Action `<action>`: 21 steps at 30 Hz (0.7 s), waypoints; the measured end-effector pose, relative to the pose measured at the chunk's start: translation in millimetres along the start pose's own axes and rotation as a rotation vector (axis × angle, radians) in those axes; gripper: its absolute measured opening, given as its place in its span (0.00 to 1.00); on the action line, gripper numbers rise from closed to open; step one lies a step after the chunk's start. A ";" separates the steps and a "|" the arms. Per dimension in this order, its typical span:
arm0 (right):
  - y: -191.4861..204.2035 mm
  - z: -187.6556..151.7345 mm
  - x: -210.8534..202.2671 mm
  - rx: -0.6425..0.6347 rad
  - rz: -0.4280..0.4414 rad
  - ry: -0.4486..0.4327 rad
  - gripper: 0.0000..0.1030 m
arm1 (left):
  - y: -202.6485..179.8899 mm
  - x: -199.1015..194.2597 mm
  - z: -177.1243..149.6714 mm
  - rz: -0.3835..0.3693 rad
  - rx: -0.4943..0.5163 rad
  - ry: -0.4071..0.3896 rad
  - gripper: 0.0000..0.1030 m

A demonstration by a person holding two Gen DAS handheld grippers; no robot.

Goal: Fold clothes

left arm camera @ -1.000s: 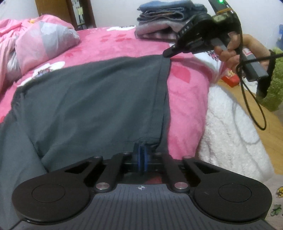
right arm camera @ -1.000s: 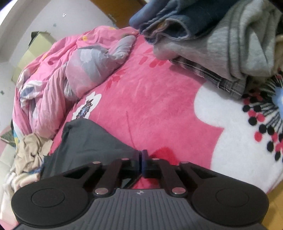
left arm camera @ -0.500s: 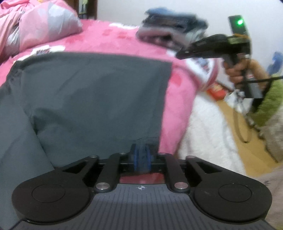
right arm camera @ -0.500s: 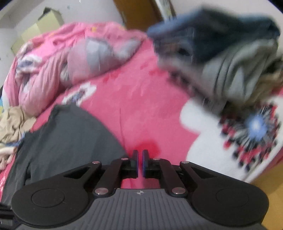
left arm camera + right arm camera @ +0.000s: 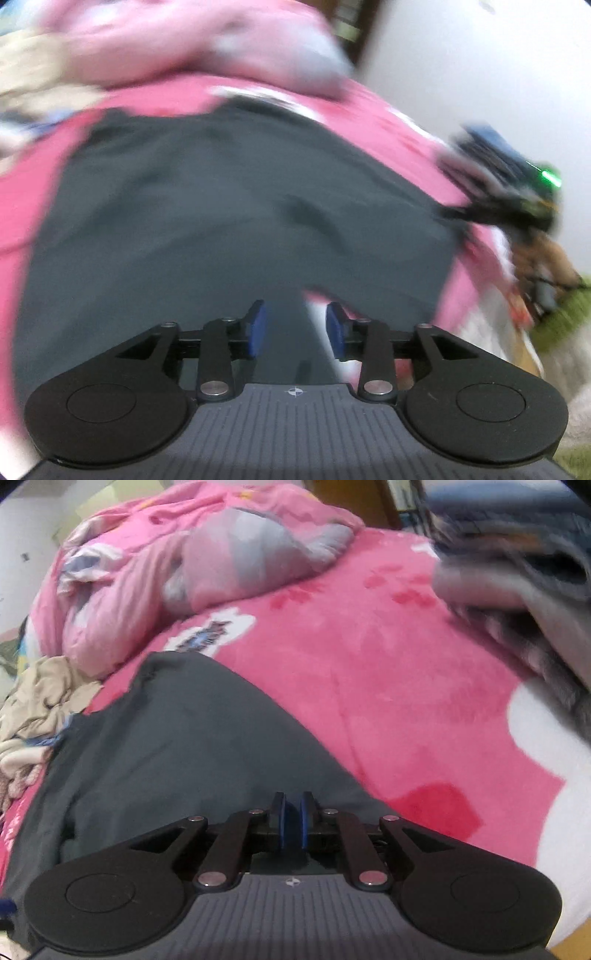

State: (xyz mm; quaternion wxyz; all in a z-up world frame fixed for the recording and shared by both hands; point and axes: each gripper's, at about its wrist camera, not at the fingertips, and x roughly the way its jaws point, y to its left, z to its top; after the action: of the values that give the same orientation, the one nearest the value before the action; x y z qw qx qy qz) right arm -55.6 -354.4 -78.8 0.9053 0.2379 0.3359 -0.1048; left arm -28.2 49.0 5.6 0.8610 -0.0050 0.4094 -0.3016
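Dark grey garment [image 5: 229,221] spread flat on the bed, over a pink blanket [image 5: 369,686] with white flower shapes; its near edge runs under both grippers.

Left gripper [image 5: 295,328]: fingers [image 5: 256,326] apart and opening, blue pads facing each other; a strip of the grey cloth lies below the gap, pads not pressing on it; this view is badly blurred.

Right gripper [image 5: 291,823]: fingers [image 5: 277,821] parted by a narrow slit and opening; nothing pinched between them; grey cloth directly beneath.

Seen from the left side, the right gripper [image 5: 491,212] sits at the garment's far right corner, a green light on top, a hand [image 5: 543,258] behind it; contact with the cloth cannot be told through the blur.

Crumpled pink quilt [image 5: 177,579] bunched at the head of the bed; a beige heap of clothes [image 5: 40,705] beside the garment's left edge; a stack of folded clothes [image 5: 524,565], blue over grey, on the blanket to the right, well apart from the garment.
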 end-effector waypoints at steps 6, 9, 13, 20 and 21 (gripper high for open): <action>76.0 24.0 -19.6 -0.135 0.195 -0.039 0.20 | 81.5 -64.7 -25.1 0.247 -0.322 -0.174 0.58; 119.7 33.5 -11.4 -0.172 0.342 -0.003 0.22 | 111.1 -71.5 -38.5 0.306 -0.413 -0.195 0.60; 181.5 39.8 20.2 -0.165 0.510 0.130 0.30 | 130.5 -53.6 -48.4 0.344 -0.388 -0.173 0.61; 281.1 33.8 90.7 -0.202 0.586 0.357 0.33 | 147.3 -38.8 -60.0 0.281 -0.371 -0.174 0.58; 293.0 33.4 101.0 -0.211 0.585 0.381 0.35 | 148.2 -38.0 -61.5 0.269 -0.370 -0.176 0.56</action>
State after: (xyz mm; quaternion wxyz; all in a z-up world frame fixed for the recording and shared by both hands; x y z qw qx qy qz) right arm 141.5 -120.7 -17.6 0.8378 0.2444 0.4252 0.2399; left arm -13.6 204.8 -46.5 0.9102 -0.1343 0.3781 -0.1026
